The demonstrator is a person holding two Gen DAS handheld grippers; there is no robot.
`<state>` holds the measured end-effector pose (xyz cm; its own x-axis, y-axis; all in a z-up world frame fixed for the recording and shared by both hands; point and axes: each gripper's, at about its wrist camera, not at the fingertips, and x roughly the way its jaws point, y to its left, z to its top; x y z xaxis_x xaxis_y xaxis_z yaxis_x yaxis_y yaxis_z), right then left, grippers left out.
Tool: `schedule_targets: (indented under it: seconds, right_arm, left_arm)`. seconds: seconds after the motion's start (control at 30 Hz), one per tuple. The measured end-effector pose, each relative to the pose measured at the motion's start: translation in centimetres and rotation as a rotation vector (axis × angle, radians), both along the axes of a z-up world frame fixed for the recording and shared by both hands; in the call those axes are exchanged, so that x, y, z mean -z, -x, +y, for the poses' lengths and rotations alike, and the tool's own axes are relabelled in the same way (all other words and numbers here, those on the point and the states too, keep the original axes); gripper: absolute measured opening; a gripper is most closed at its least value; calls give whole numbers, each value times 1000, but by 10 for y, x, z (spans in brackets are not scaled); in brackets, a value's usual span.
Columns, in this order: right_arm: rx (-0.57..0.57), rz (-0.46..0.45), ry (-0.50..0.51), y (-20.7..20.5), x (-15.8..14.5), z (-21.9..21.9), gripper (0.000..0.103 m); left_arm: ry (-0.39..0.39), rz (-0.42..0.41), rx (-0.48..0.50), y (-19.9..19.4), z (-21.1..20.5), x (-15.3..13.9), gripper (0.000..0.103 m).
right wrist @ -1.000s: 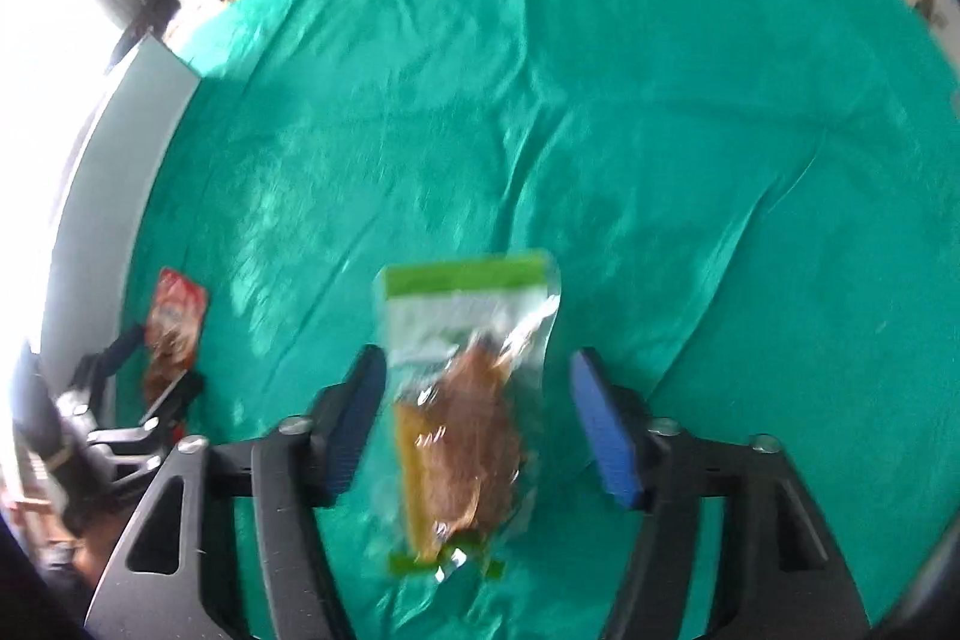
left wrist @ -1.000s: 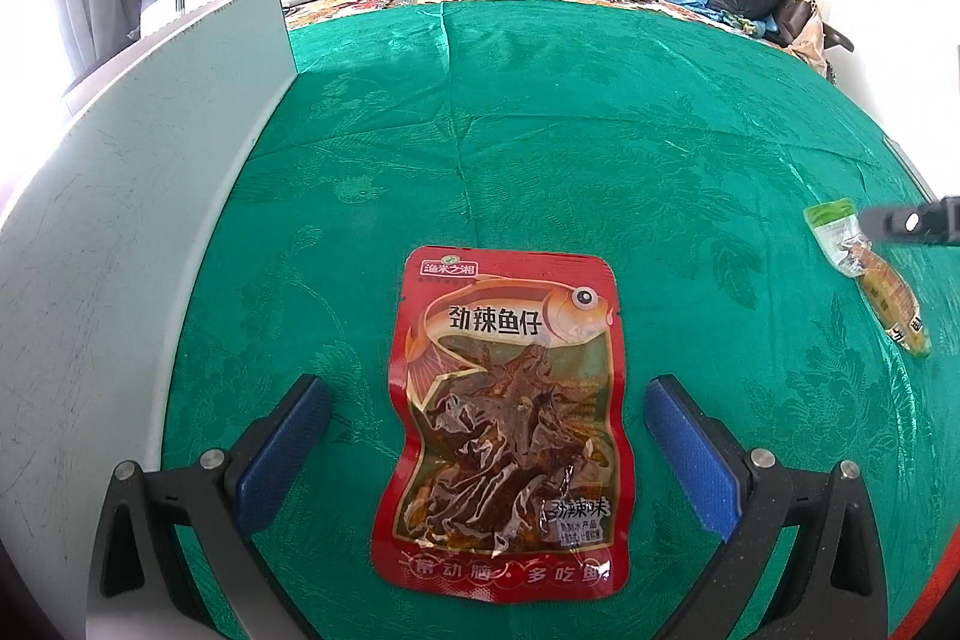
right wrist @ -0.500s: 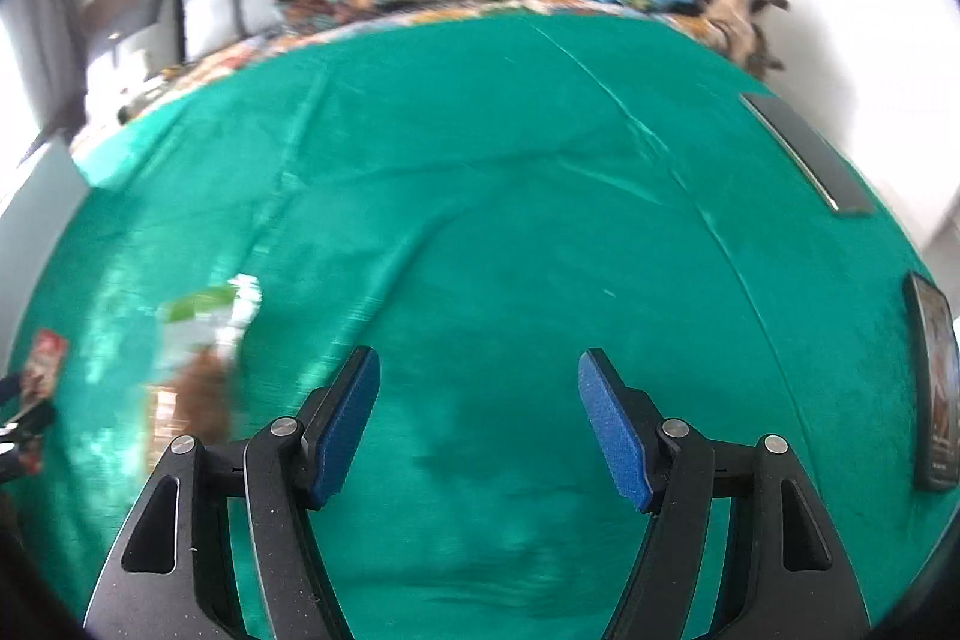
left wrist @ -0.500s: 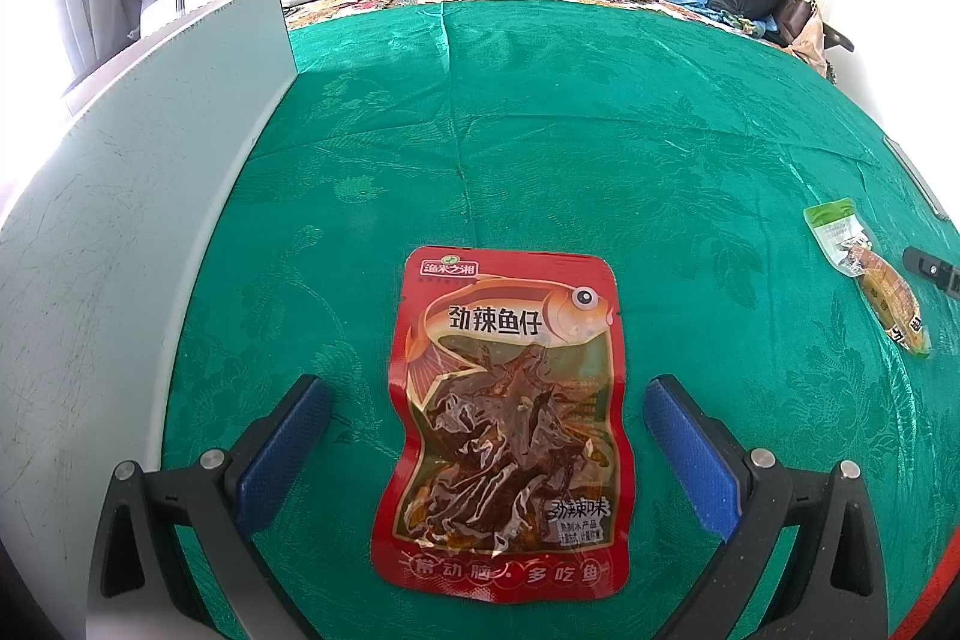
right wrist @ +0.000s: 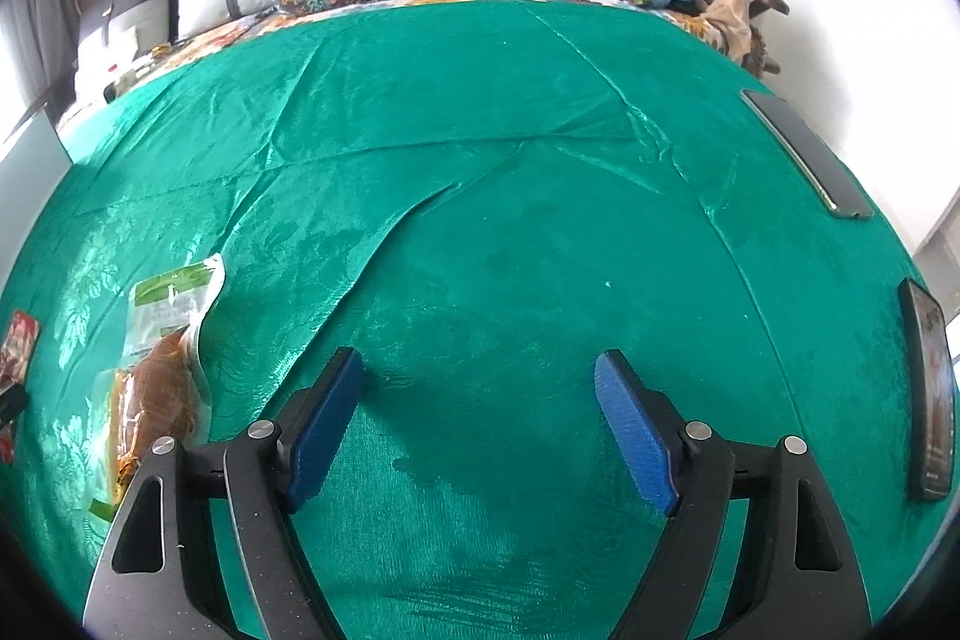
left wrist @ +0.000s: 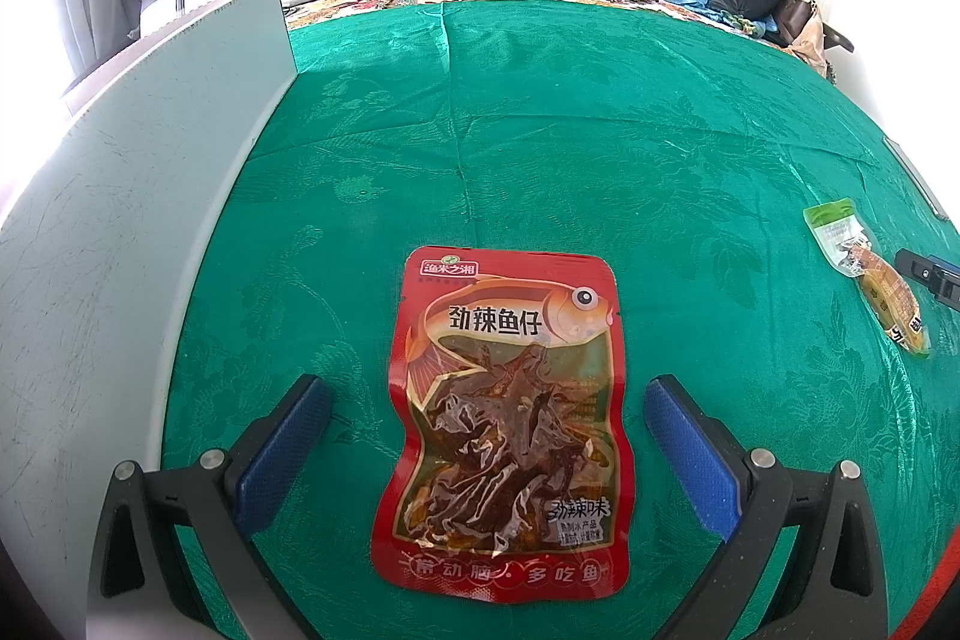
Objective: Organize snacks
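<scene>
Beside the red fish snack packet (left wrist: 504, 424): left hand-held gripper (left wrist: 487, 442) released, straddling it without contact, likely poised to grasp. Well right of it, green-topped snack packet (right wrist: 159, 364) flat on green cloth (right wrist: 480, 220); right hand-held gripper (right wrist: 480, 424) opening, empty.

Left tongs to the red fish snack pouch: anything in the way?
Nothing visible. The red fish snack pouch lies flat on the green cloth, directly between the pads of the open left tongs, neither pad touching it. The grey board stands off to the left, clear of the path.
</scene>
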<state>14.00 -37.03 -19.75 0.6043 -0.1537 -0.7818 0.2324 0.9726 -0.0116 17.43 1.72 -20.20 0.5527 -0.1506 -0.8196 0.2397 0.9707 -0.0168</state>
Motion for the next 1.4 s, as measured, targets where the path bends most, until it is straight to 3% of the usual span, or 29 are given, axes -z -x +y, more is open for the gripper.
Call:
schedule_targets:
  seconds: [1.4]
  right_arm:
    - [1, 3, -5, 1, 0, 0, 86]
  left_arm:
    - [3, 10, 10, -2, -8, 1, 103]
